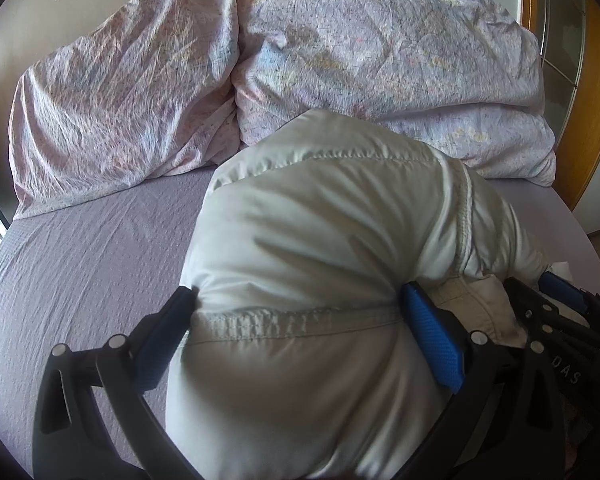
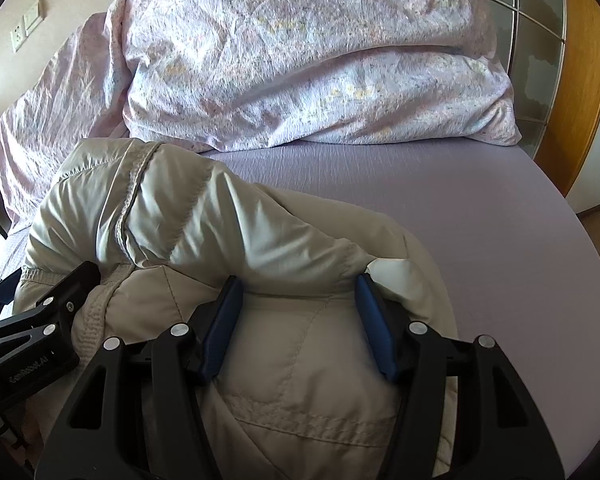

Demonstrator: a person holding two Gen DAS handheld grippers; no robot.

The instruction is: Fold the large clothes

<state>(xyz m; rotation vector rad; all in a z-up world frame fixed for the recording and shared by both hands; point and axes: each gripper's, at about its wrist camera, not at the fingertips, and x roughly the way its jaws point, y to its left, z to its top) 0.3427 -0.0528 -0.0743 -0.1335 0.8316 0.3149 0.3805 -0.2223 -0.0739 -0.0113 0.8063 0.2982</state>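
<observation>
Left wrist: left gripper (image 1: 296, 308) clamped wide across puffy cream down jacket (image 1: 320, 220), bulk bulging ahead of pads; floral duvet (image 1: 380, 48) beyond. Right wrist: right gripper (image 2: 298, 308) clamped on jacket's quilted fold (image 2: 284, 340), lavender sheet (image 2: 460, 220) off right. Likely mid-fold; next, carrying both grips forward together.

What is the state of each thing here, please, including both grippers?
Puffer jacket: bunched up on the bed, between both grippers.
Left gripper: shut on the puffer jacket.
Right gripper: shut on the puffer jacket.
Duvet: crumpled, heaped at the bed's far end.
Bedsheet: spread flat.
</observation>
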